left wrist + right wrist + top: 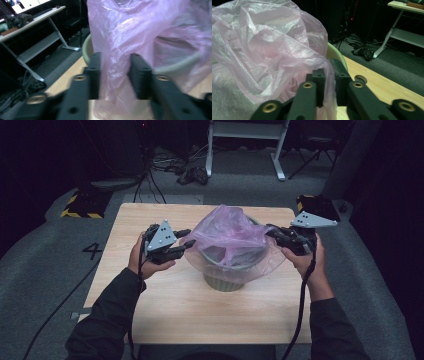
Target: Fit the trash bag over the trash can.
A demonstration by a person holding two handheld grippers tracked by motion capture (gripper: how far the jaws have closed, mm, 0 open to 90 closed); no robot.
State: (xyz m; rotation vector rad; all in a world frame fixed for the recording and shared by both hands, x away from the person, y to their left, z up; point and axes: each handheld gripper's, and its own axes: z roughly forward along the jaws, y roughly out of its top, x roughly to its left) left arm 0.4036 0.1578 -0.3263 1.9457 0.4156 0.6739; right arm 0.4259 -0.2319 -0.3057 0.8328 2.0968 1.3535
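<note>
Desk (pixel 165 315) of pale wood carries a grey-green bin (pixel 223 282) at its centre, draped with a thin pink plastic bag (pixel 227 232) that billows above the rim and spills down the outside. A person in dark sleeves stands at six o'clock, holding one tool in each hand. At nine o'clock of the bin, the left tool (pixel 186 239) has its jaws set a narrow way apart with a fold of the bag hanging between them; whether the pads press on the film cannot be told. At three o'clock, the right tool (pixel 270 231) is pinched tight on the bag's edge, just beside the bin's rim.
</note>
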